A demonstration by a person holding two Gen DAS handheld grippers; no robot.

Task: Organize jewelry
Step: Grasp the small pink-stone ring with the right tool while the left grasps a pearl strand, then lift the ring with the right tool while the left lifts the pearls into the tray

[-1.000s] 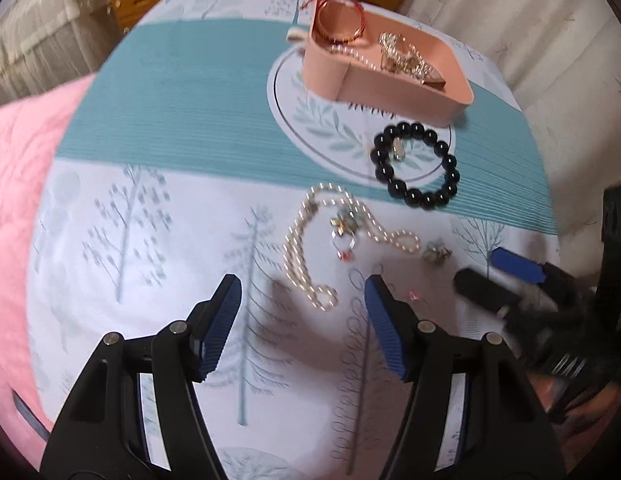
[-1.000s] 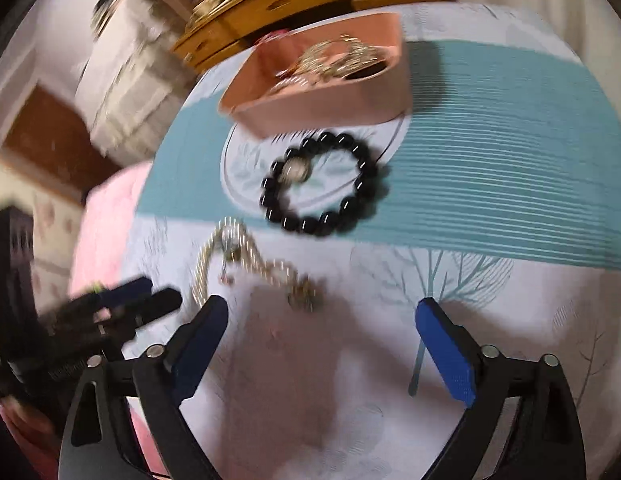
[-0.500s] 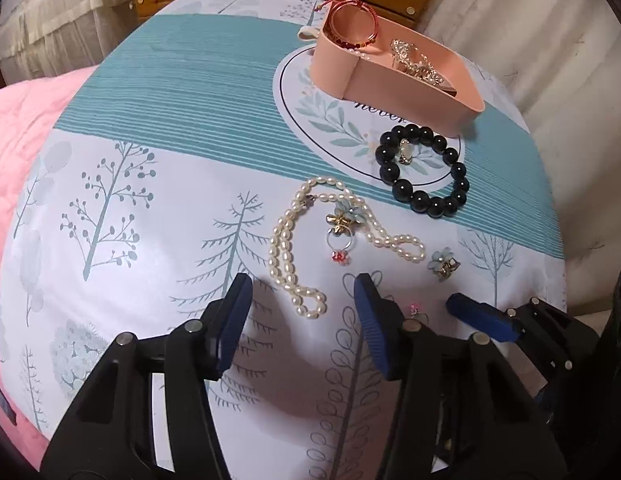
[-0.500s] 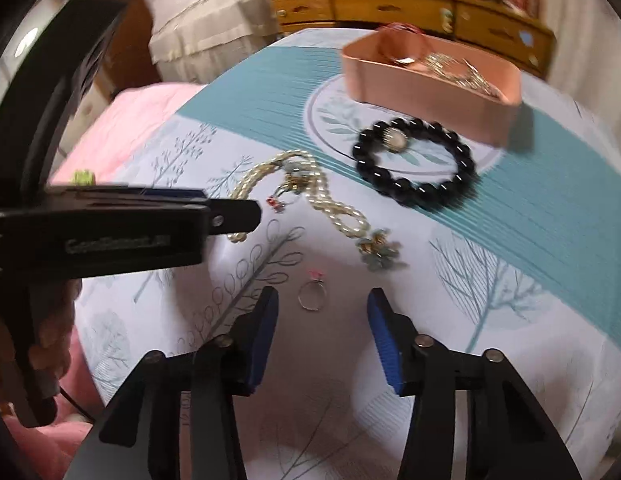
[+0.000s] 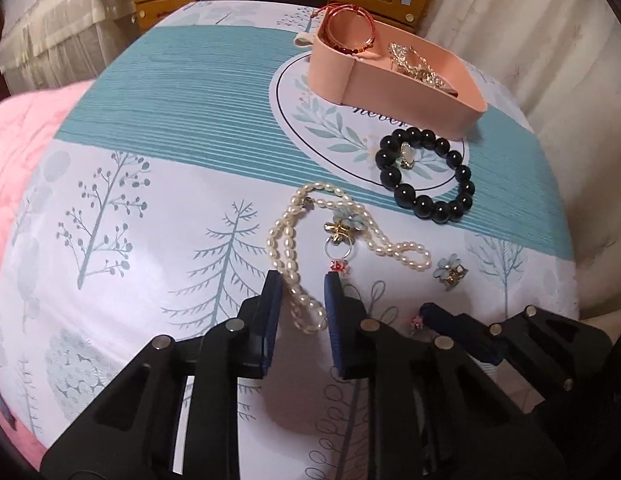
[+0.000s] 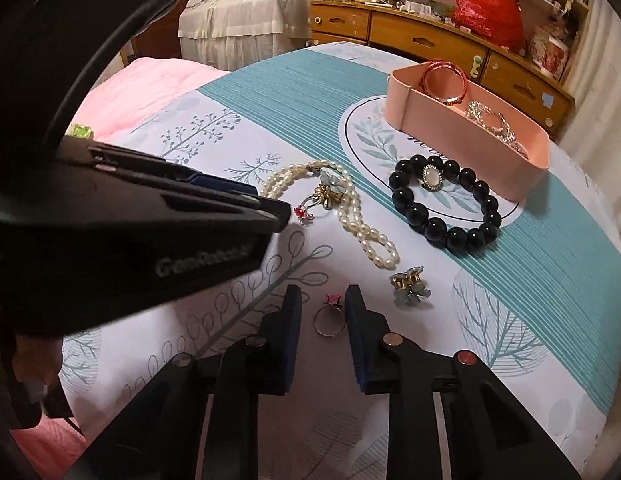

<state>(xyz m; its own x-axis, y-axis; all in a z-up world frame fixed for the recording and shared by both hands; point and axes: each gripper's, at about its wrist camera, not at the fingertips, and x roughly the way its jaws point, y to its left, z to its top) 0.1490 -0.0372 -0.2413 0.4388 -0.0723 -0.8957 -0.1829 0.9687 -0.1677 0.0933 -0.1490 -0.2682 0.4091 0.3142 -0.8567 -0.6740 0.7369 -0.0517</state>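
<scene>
Printed cloth over the table: teal striped band far, white with tree print near, round leaf medallion under the tray. Pink quilt at far left, wooden drawers beyond the table's far edge.

Pink tray far right on the medallion, two compartments; red cord bracelet in the farther compartment, tangle of gold chain in the nearer.

Black bead bracelet flat on cloth just near of the tray, apart from it; oval white-stone ring lying inside its loop.

Pearl strand looped near centre, near-left of the black beads. Blue flower clip resting on the strand, ring with red stone just beside it.

Second blue flower clip alone on cloth, right of the strand's near end, not touching it.

Small ring with pink stone nearest of all, flat on cloth.

Left gripper: low over cloth, blue pads either side of the near end of the pearl strand, gaps visible both sides, nothing clamped, released but narrowed.

Right gripper: low over cloth, pads flanking the pink-stone ring, slim gaps both sides, no contact visible, not clenched. Ring on the cloth, not lifted.

Both grippers side by side at the near edge, left one close at the right one's left flank.
</scene>
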